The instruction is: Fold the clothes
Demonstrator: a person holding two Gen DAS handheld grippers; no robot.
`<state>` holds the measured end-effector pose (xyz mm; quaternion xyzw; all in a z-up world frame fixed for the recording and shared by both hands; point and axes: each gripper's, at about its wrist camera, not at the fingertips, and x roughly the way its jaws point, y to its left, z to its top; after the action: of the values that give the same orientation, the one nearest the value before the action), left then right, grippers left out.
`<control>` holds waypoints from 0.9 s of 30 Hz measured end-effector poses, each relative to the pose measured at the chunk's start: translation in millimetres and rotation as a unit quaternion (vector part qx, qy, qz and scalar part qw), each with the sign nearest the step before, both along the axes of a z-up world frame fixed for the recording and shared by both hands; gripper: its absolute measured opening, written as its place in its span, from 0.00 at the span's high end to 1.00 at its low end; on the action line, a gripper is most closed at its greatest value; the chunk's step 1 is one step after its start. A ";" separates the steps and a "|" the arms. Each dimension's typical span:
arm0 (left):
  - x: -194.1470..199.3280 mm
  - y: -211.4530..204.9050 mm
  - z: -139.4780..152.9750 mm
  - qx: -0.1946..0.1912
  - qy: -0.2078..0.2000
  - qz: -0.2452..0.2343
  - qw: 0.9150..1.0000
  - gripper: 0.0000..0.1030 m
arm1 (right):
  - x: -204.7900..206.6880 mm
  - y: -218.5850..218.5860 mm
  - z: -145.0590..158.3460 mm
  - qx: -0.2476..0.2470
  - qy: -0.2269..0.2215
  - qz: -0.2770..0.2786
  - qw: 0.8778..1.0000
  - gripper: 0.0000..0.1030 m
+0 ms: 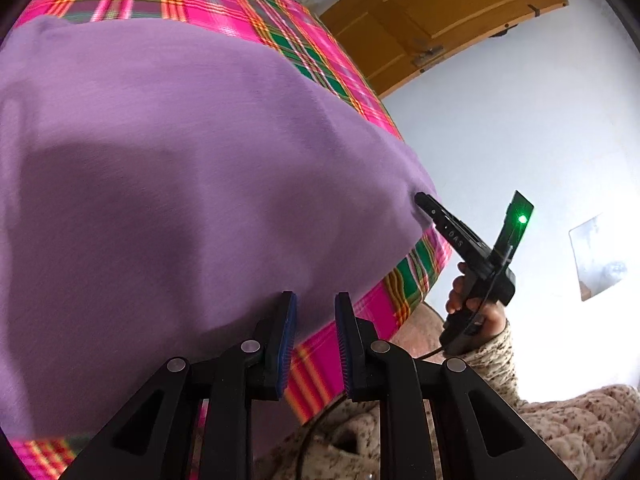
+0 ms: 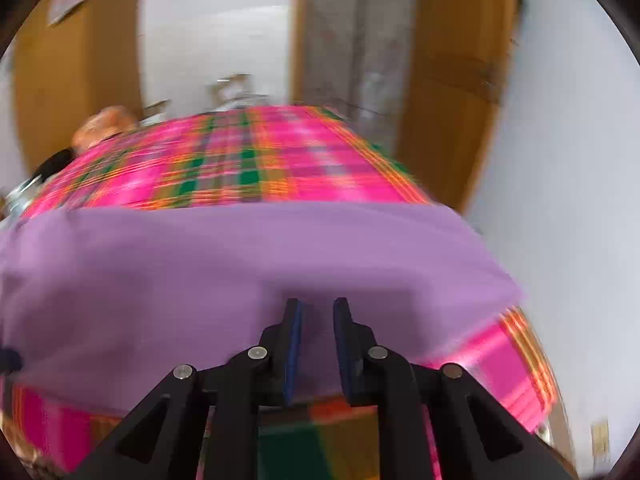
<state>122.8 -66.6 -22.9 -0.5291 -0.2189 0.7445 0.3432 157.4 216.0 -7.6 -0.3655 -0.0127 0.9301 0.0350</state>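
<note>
A purple garment [image 1: 180,184] lies spread flat on a table covered with a pink, green and orange plaid cloth [image 1: 256,12]. My left gripper [image 1: 316,308] is open just over the garment's near edge, with nothing between its fingers. In the left wrist view, the right gripper [image 1: 420,199], held by a hand [image 1: 488,312], has its tip at the garment's right corner. The right wrist view is blurred. It shows the right gripper [image 2: 318,308] open above the near part of the purple garment [image 2: 240,256], with the plaid cloth [image 2: 280,160] beyond it.
The table edge [image 1: 416,280] drops off at the right, beside a white wall and a wooden door [image 1: 432,12]. A speckled beige knit sleeve [image 1: 560,420] is at the lower right. Blurred orange and dark objects [image 2: 100,128] sit at the table's far left.
</note>
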 end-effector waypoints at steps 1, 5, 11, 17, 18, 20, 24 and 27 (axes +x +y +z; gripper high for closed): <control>1.9 -3.8 0.1 -0.002 0.000 0.002 1.000 0.81 | 0.3 -13.6 1.9 -0.005 0.001 0.030 1.000 0.82; 9.1 -17.8 -0.6 -0.002 0.001 0.013 1.000 0.81 | 5.2 -69.2 2.1 0.012 -0.001 0.120 0.993 0.82; 15.1 -50.1 0.6 -0.002 0.001 0.049 0.999 0.81 | 7.0 -106.9 -5.5 0.005 -0.022 0.167 0.986 0.82; 21.8 -99.2 9.6 -0.034 0.011 0.126 0.991 0.80 | -5.2 -142.4 -12.0 -0.027 -0.034 0.212 0.976 0.80; 23.0 -108.6 9.1 -0.037 0.010 0.141 0.989 0.80 | -2.1 -147.2 -12.8 -0.016 -0.033 0.219 0.975 0.79; 26.5 -131.5 6.7 -0.034 0.004 0.176 0.984 0.81 | 3.9 -156.8 -14.2 0.006 -0.032 0.231 0.972 0.79; 29.7 -160.9 3.8 -0.021 -0.002 0.217 0.976 0.81 | 11.8 -173.1 -9.5 0.001 -0.044 0.277 0.960 0.79; 32.1 -182.9 1.6 -0.011 -0.007 0.249 0.969 0.80 | 20.7 -191.7 -6.7 0.003 -0.045 0.310 0.950 0.79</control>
<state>154.9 -249.5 -21.3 -0.4668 -0.3381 0.8051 0.1401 178.1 24.3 -14.3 -0.3846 -0.1292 0.8779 -0.2544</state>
